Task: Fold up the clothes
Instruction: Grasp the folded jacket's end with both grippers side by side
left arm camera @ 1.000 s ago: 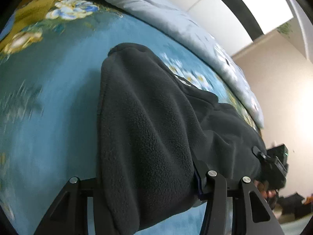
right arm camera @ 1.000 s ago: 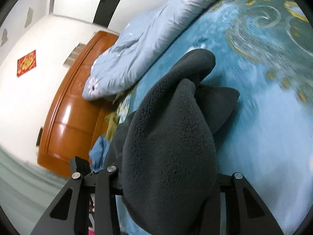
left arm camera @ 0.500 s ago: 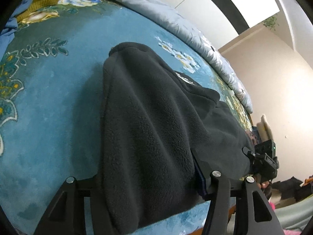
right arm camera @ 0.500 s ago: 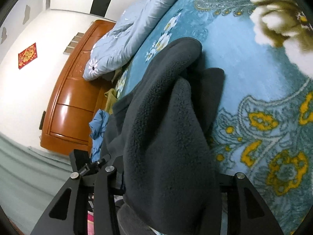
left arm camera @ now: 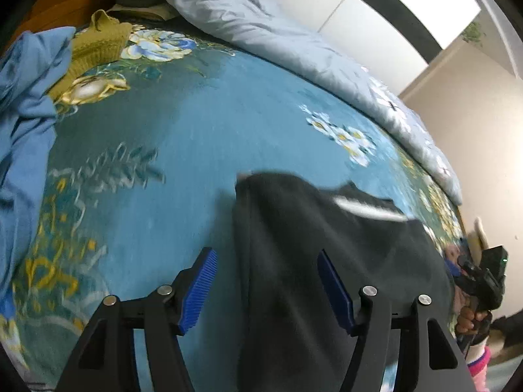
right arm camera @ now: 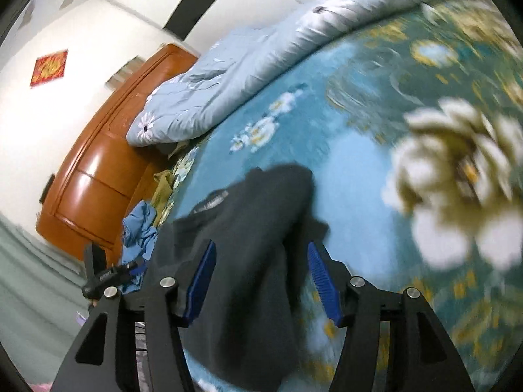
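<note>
The dark fleece top (left arm camera: 310, 261) lay on the blue flowered blanket (left arm camera: 196, 137), low in the middle of both views. Its long side ran from the bottom of the frame up toward the middle. The left gripper (left arm camera: 266, 289) was opening, and the top sat between its blue pads (left arm camera: 199, 289) without being pinched. The right gripper (right arm camera: 261, 282) was opening too, let go the same way. A pale blue quilt (left arm camera: 278, 32) lay bunched along the top. A blue cloth (left arm camera: 26, 104) and a yellow one (left arm camera: 94, 45) sat at the upper left. Only the right view showed the orange wooden headboard (right arm camera: 98, 170) and a red wall picture (right arm camera: 49, 67). Only the left view showed a hand (left arm camera: 470, 318) holding the other gripper.
</note>
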